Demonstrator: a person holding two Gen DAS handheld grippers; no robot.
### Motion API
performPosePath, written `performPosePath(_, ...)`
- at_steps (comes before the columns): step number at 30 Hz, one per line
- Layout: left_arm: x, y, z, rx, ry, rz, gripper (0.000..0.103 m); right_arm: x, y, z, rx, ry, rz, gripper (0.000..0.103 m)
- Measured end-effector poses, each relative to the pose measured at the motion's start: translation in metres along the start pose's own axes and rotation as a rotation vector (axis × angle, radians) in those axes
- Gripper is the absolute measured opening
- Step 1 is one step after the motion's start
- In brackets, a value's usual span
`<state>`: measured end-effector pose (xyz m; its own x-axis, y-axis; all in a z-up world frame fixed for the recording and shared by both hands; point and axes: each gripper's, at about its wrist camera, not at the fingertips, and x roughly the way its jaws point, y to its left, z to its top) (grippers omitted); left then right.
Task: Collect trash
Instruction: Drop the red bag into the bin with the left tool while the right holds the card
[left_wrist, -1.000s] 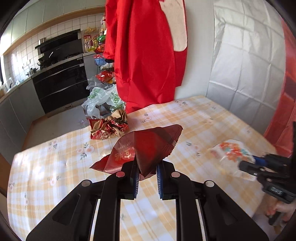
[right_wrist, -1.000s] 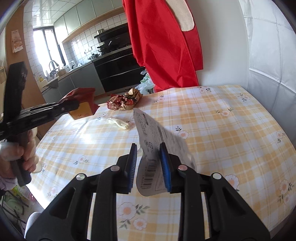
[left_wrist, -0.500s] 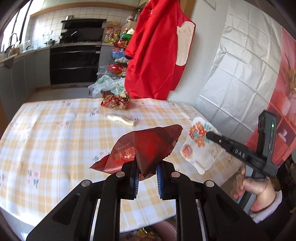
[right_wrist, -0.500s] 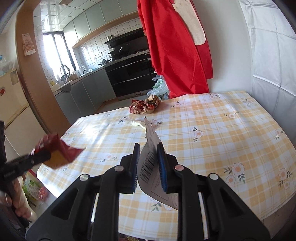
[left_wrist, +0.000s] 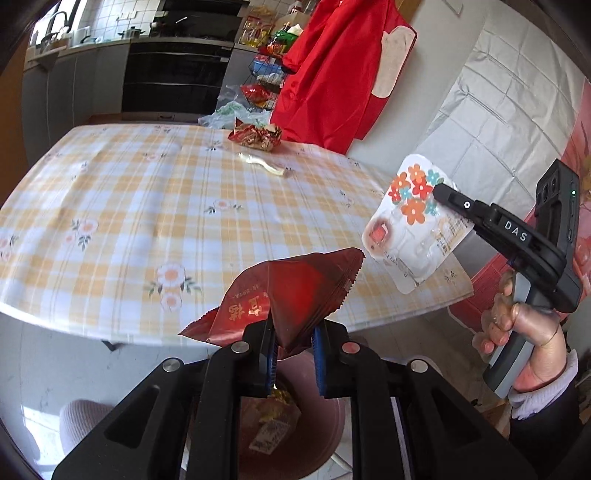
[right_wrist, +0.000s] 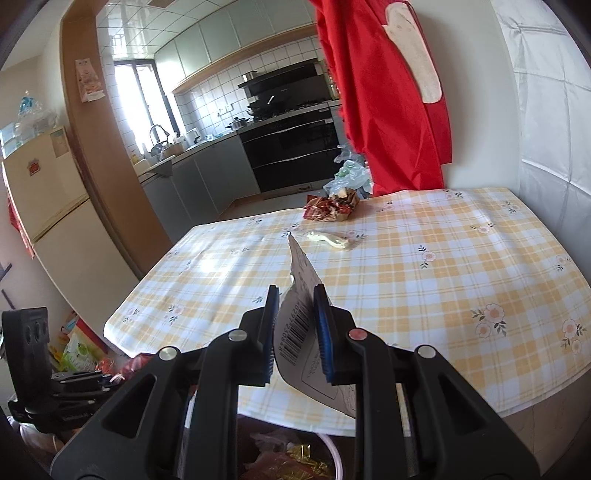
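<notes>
My left gripper is shut on a dark red snack wrapper and holds it past the table's front edge, above a pink trash bin with wrappers inside. My right gripper is shut on a white flowered packet, its barcode side facing the camera. In the left wrist view the right gripper holds the packet off the table's right corner. The bin also shows below the right gripper.
A table with a yellow checked cloth carries a crumpled red and gold wrapper and a pale plastic scrap at its far side. A red apron hangs behind it. The kitchen oven stands beyond.
Both grippers have drawn back from over the table to beyond its front edge, still holding their wrappers. The trash bin has come into view beneath them.
</notes>
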<state>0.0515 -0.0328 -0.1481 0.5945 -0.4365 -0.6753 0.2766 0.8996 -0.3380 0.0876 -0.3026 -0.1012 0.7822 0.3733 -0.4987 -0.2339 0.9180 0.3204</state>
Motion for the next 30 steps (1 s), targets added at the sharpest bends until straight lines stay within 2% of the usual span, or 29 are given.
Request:
performPosePath(13,-0.016,-0.002,-0.033,-0.050,0.047,0.009,0.016,-0.039,0.034,-0.018,-0.052,-0.006,0.030,0.022)
performPosePath(20,-0.012,-0.005,-0.039,-0.040,0.085,0.026,0.016,-0.046,0.035,-0.021,-0.052,-0.002,0.039,0.022)
performPosePath(25,0.003,-0.005,-0.043,-0.042,0.142,0.022,0.018,-0.042,0.032,-0.023,-0.042,0.008,0.054,0.022)
performPosePath(28,0.012,-0.003,-0.045,-0.056,0.168,0.007,0.023,-0.038,0.031,-0.025,-0.037,0.016,0.061,0.022)
performPosePath(30,0.015,-0.001,-0.046,-0.064,0.172,0.003,0.038,-0.036,0.030,-0.026,-0.033,0.022,0.063,0.022)
